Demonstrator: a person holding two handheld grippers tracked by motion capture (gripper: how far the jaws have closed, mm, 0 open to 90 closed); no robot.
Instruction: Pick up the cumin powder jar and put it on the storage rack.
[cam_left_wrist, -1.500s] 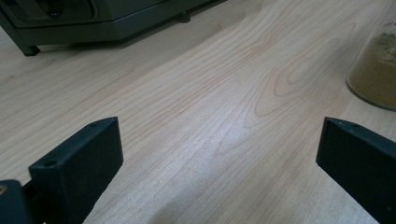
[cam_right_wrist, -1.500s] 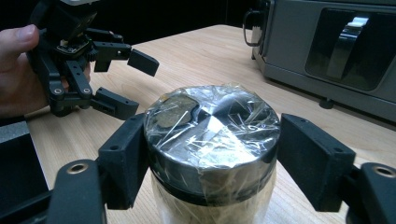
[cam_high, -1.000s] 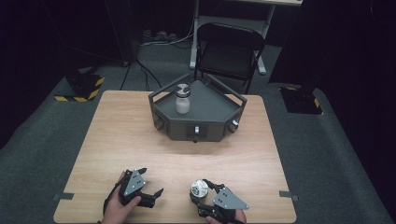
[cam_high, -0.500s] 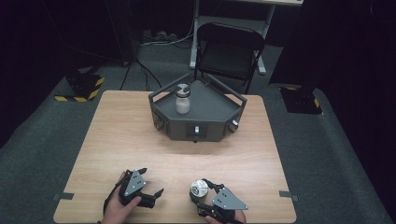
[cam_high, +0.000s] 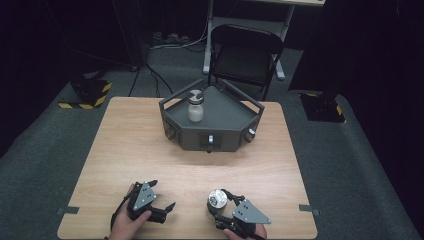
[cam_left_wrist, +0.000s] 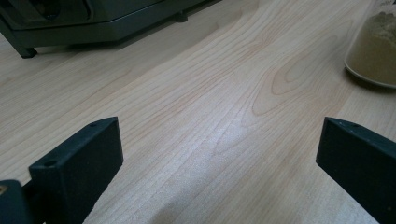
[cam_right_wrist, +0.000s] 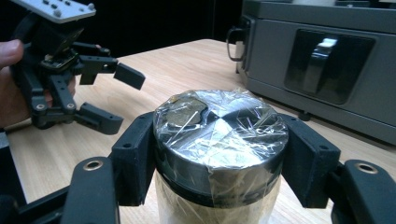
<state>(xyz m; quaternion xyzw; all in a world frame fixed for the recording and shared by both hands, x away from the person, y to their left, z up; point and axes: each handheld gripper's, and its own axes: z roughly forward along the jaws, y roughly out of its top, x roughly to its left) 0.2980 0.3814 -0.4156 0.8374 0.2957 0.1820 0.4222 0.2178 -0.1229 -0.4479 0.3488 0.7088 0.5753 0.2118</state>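
Right gripper (cam_right_wrist: 219, 154) fingers pinch the capped spice jar (cam_right_wrist: 218, 140) standing at the table's (cam_high: 125, 150) near edge, not yet lifted, while the left gripper (cam_high: 159, 204) rests nearby, fingers spread and empty.

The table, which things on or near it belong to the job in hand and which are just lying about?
In hand:
- clear jar of tan powder with foil-wrapped metal lid
- right gripper, shut on that lid
- left gripper, open, beside it

Lying about:
- second lidded jar
- grey angular tray unit it stands on
- black folding chair
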